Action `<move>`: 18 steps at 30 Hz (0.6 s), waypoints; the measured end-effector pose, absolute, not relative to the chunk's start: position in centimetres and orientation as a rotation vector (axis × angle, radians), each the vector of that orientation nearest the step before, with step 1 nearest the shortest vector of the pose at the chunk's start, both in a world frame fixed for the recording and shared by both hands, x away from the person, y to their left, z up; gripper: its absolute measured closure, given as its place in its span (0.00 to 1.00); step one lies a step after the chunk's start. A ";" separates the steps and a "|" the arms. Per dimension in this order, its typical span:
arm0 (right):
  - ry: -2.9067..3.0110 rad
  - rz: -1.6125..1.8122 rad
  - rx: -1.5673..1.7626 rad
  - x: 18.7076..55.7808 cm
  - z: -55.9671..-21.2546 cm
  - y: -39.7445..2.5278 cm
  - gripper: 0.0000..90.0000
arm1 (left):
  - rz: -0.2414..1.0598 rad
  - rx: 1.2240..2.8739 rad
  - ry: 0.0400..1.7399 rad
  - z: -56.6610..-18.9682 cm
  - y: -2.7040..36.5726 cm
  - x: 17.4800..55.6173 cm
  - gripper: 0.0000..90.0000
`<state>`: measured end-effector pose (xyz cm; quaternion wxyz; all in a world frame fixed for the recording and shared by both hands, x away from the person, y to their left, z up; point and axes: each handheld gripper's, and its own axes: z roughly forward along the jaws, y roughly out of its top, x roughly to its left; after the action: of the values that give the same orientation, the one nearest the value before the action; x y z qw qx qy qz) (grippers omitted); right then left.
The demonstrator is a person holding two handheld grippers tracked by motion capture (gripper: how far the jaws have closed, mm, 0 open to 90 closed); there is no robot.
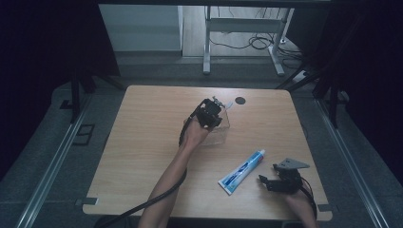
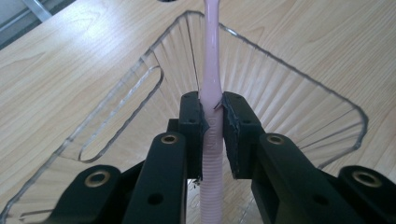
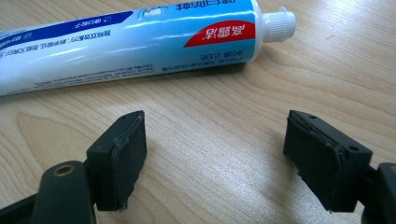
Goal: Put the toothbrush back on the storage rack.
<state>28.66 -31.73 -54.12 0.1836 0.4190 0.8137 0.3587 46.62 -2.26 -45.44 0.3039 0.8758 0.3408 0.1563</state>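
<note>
A pale pink toothbrush (image 2: 211,84) is clamped by its ribbed handle in my left gripper (image 2: 213,128), which is shut on it. The handle reaches down into a clear ribbed plastic cup (image 2: 299,88) lying on its side on the wooden table. From above, the left gripper (image 1: 210,114) sits over that cup (image 1: 219,134) near the table's middle. A blue and white toothpaste tube (image 1: 242,170) lies at the front right. My right gripper (image 1: 269,182) hovers just right of it, open. In the right gripper view the tube (image 3: 135,42) lies beyond the spread fingertips (image 3: 119,158), apart from them.
The wooden table (image 1: 142,137) has a round dark cable hole (image 1: 240,100) near its far edge. Metal desk legs and loose cables (image 1: 256,42) stand on the floor beyond. Dark curtains hang at both sides.
</note>
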 end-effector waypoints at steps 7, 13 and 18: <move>2.295 1.012 1.181 28.7 -54.1 -31.7 0.24 | 0.464 2.392 0.897 -45.6 -2.8 46.5 0.86; 2.295 1.011 1.181 28.7 -54.1 -31.7 0.24 | 0.476 2.392 0.887 -45.6 -2.9 46.3 0.79; 2.296 1.011 1.183 28.7 -54.1 -31.7 0.24 | 0.482 2.381 0.888 -45.3 -2.7 46.3 0.76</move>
<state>28.65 -31.72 -54.12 0.1831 0.4192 0.8138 0.3585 46.26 -2.69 -45.31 0.2741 0.8852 0.3304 0.1794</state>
